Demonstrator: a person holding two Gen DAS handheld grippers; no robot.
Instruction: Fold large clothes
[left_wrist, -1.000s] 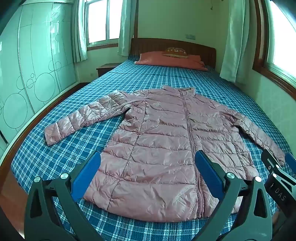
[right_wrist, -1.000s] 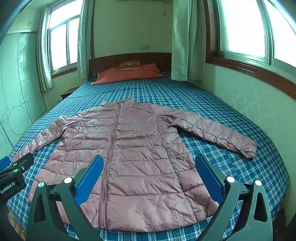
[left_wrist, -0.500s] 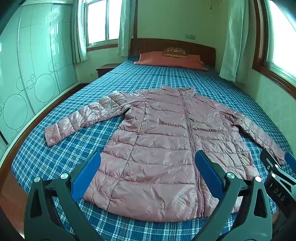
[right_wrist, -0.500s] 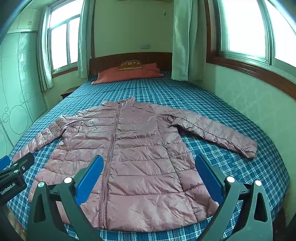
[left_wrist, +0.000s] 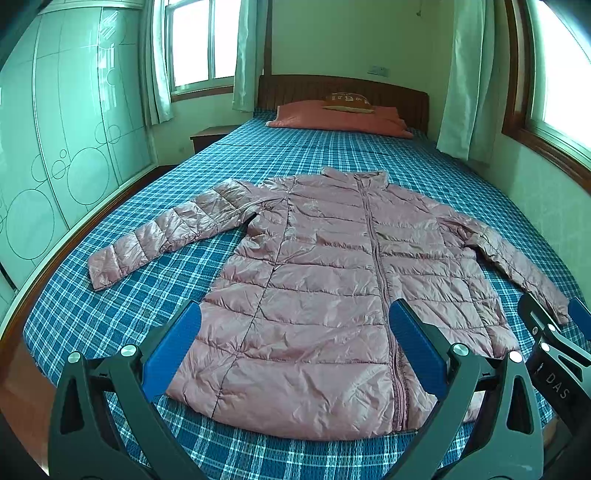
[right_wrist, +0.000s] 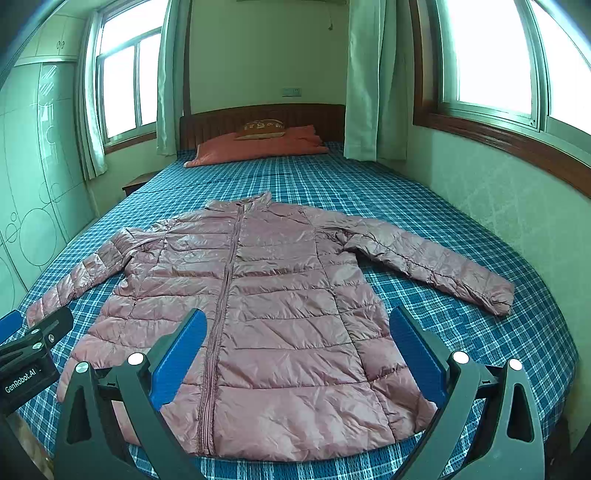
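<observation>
"GenRobot.AI" stands in white letters on the black body of the left tool (right_wrist: 31, 350), seen from the right wrist. "DAS" stands on the black body of the right tool (left_wrist: 554, 332), seen from the left wrist. The print on the small cushion (left_wrist: 347, 101) is too blurred to read.

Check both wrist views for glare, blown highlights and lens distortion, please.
Left wrist view: window blown out white, bed edges bowed by the fisheye. Right wrist view: right-hand window overexposed, soft sheen on the pink jacket, otherwise sharp.
</observation>
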